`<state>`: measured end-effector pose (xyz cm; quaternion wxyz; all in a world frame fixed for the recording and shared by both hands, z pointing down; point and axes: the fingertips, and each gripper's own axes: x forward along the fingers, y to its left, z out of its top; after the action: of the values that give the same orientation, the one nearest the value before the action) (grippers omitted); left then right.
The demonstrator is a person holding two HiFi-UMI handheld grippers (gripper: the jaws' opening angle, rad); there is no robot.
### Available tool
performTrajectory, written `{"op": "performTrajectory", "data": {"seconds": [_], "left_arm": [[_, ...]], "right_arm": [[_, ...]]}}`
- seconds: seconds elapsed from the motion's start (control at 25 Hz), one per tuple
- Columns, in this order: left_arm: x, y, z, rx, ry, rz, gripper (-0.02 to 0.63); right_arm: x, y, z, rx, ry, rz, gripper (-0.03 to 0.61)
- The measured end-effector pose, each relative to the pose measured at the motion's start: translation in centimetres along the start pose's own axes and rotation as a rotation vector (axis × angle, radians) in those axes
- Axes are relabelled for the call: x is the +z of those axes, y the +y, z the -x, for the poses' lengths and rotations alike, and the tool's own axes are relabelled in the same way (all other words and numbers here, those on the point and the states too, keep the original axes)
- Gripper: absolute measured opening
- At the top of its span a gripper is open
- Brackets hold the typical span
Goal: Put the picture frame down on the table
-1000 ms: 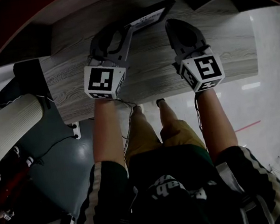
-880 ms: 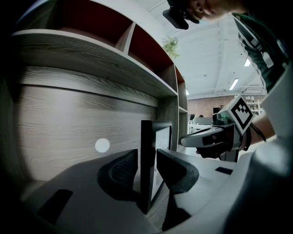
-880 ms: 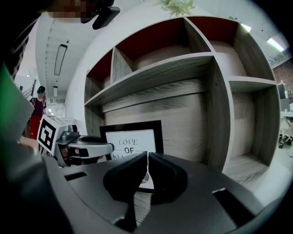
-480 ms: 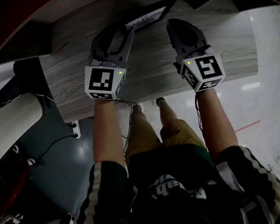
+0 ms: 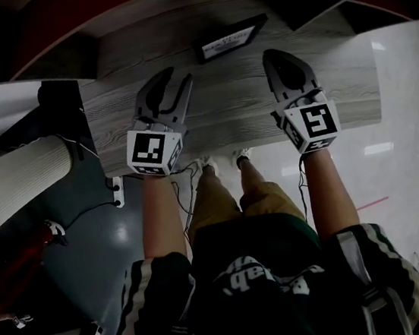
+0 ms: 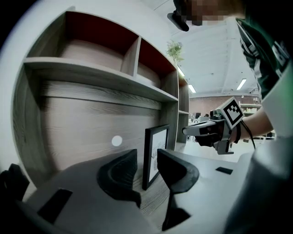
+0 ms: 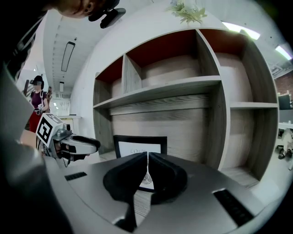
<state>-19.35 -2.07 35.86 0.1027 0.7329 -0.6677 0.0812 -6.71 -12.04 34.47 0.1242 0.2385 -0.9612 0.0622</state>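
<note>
Picture frame point(image 5: 231, 39) stands upright at the far side of the table point(image 5: 226, 118), close to the back panel of the shelf unit point(image 7: 183, 87); contact w/ the panel cannot be determined. Its printed face is turned toward the person. Seen from the head view, the long axis runs approx. left-right, skewed, w/ the right end farther back. Black border, white insert.

Arms: both bare forearms reach fwd, roughly parallel, wrists at the table's near edge. Both grippers are held above the wood surface, marker cubes toward the person, jaws aimed at the shelf unit.

Left gripper point(image 5: 179, 79): jaws spread apart, nothing held. In the left gripper view the frame point(image 6: 154, 153) shows beyond the gap, nearly edge-on, clear of both jaws.

Right gripper point(image 5: 278, 58): jaws pressed together, nothing between them. In the right gripper view the frame point(image 7: 137, 145) sits behind the closed tips, face-on, not touched.

Frame lies between the two grippers' lines of aim, nearer the left one, and apart from both.
</note>
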Motion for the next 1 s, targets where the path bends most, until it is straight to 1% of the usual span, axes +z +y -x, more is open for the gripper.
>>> {"op": "performTrajectory", "data": {"seconds": [0.04,0.08,0.12,0.32,0.44,0.52,0.72,1.0], "left_arm": [[0.6,-0.3,1.0,0.009,0.0,-0.004,0.128],[1.3,-0.7,2.0,0.018,-0.003,-0.009,0.044],[2.2,-1.1,3.0,0.025,-0.009,-0.013,0.024],[7.1,-3.8,6.7,0.051,-0.066,-0.034,0.02],[9.8,-4.9,8.6,0.104,-0.093,-0.008,0.02],[11.2,-5.3,9.5,0.138,-0.098,-0.015,0.02],[13.7,-6.0,11.0,0.204,-0.099,-0.035,0.02],[15.7,-6.4,12.1,0.238,-0.125,-0.038,0.02]], "right_arm": [[0.5,0.4,0.6,0.009,0.002,0.005,0.035],[1.0,0.9,1.2,0.02,0.005,0.012,0.035],[1.5,1.4,1.7,0.032,0.006,0.02,0.035],[4.9,4.0,4.2,0.102,-0.016,0.044,0.035],[7.2,5.5,5.5,0.142,-0.04,0.084,0.034],[9.0,6.4,6.0,0.161,-0.063,0.126,0.034],[12.3,8.7,7.4,0.23,-0.116,0.172,0.034],[14.4,10.1,8.0,0.284,-0.15,0.217,0.034]]}}
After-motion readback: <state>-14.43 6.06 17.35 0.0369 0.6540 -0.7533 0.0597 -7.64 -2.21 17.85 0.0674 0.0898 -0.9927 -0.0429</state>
